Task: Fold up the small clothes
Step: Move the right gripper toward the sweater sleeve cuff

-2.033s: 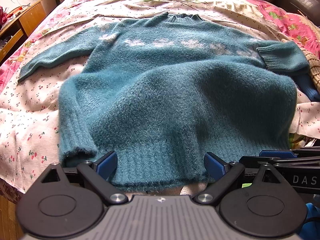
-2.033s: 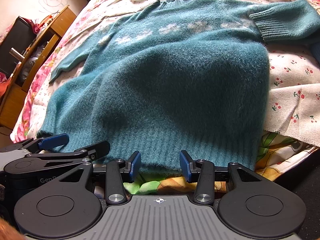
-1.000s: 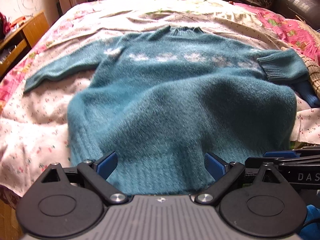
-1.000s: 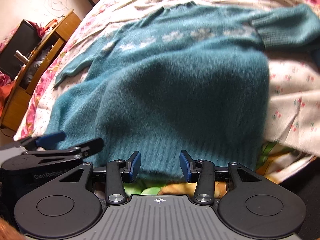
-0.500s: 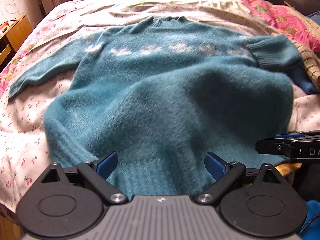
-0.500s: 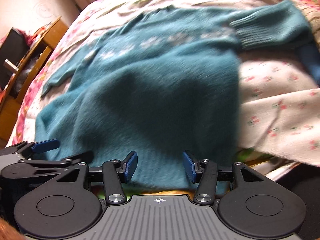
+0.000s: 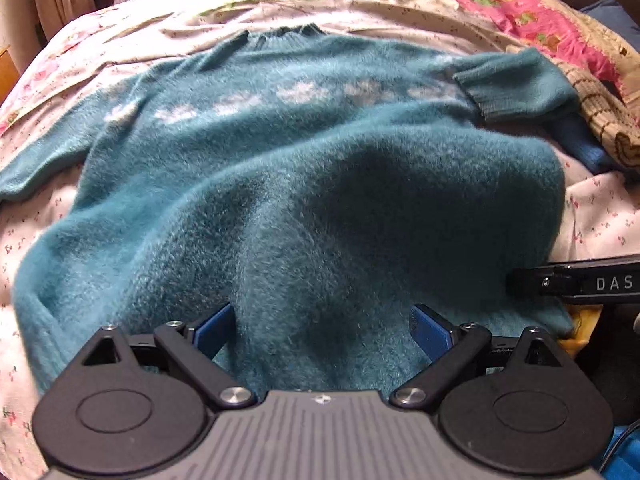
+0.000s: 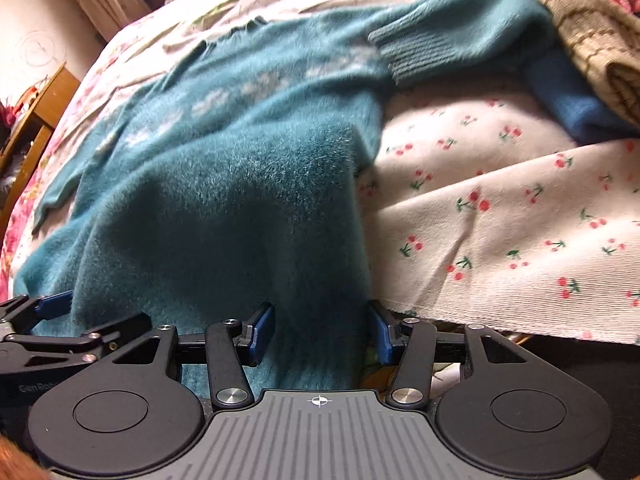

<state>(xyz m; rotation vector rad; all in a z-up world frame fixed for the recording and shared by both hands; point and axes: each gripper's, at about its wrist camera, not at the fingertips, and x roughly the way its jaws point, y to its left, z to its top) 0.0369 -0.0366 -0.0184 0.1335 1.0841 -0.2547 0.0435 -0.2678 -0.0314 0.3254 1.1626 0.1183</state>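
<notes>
A fuzzy teal sweater with a row of white patches lies front-up on a cherry-print bed sheet, collar at the far end. It also fills the right wrist view. My left gripper is open, with the hem's left part bunched between its blue pads. My right gripper is open, with the hem's right corner lying between its pads. The right sleeve's ribbed cuff is folded in over the chest; the left sleeve stretches out left. The hem edge is hidden under both grippers.
A tan checked knit and a blue garment lie at the bed's right side. A pink floral quilt covers the far right. A wooden bedside cabinet stands left of the bed.
Both grippers moved forward and up over the bed, and the sweater's lower half has bunched and risen toward the chest. The jaws stay open, the right pair a little wider.
</notes>
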